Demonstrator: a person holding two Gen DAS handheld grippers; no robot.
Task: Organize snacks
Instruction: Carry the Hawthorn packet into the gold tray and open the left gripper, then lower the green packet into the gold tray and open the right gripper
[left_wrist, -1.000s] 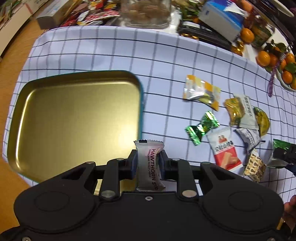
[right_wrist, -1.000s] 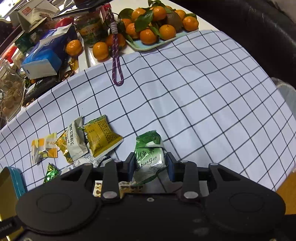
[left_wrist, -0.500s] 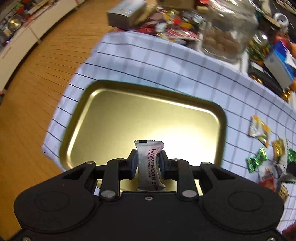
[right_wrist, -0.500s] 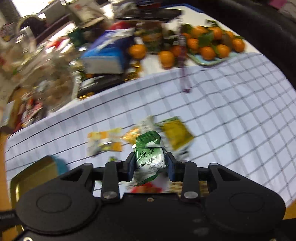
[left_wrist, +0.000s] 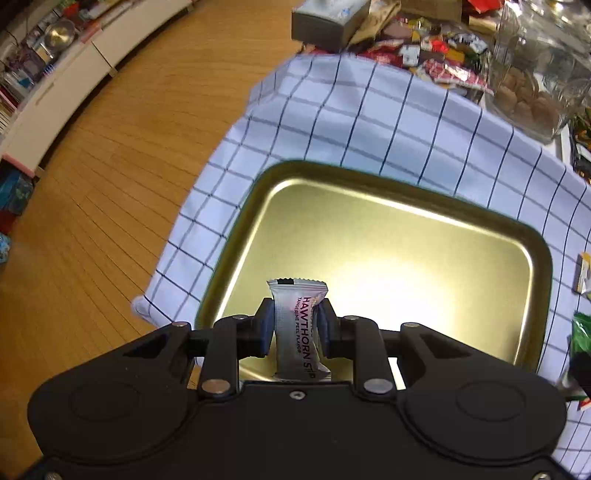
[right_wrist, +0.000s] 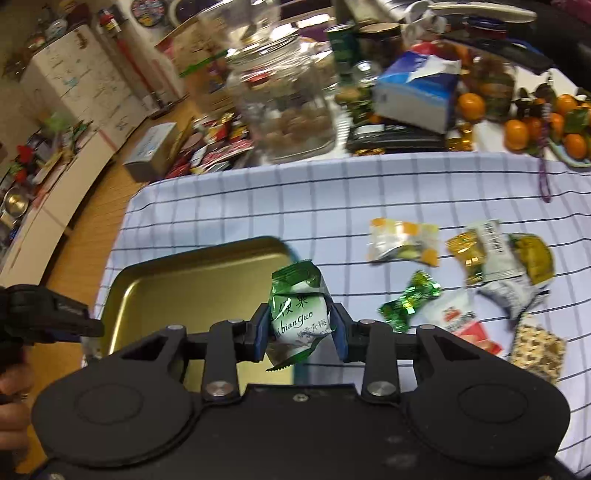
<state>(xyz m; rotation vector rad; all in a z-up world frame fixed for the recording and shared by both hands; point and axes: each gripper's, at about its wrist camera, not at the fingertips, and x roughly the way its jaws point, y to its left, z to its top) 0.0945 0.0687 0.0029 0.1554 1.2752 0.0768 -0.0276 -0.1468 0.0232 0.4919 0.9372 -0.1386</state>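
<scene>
The gold tray (left_wrist: 388, 258) lies bare and open from above; loose snack packets (right_wrist: 461, 273) crowd its right.

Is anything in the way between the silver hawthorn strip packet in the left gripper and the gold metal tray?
Nothing visible: the silver hawthorn strip packet, clamped in the left gripper, hangs over the bare gold metal tray.

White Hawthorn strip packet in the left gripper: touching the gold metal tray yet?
Cannot tell. In the left wrist view the white Hawthorn strip packet is pinched upright in the left gripper over the gold metal tray; its lower end is hidden by the gripper body.
</scene>
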